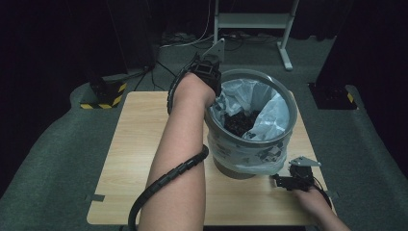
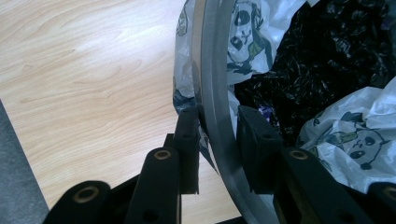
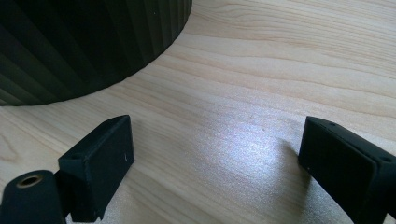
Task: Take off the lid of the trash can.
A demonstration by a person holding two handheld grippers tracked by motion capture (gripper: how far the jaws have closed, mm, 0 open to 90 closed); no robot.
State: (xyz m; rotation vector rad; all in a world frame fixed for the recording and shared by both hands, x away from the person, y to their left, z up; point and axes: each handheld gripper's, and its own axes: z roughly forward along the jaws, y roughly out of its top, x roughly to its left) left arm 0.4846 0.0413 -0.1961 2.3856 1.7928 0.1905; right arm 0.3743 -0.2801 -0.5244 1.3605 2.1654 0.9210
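Left hand-held gripper (image 2: 215, 126) straddles the bin's grey rim (image 2: 212, 84), jaws closed on it.

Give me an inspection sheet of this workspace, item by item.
Surface: pale wooden table, bare around the bin.
Job's things: grey bin lined with a printed white bag, black crumpled stuff inside.
Clutter: nothing seen.
Grippers: left gripper straddles the bin's rim, one jaw outside, one inside, seemingly clamped; right gripper rests open on the table beside the bin's base.
Cables: corrugated black cable along the left forearm.
Surroundings: grey carpet, dark curtains, metal stand behind.
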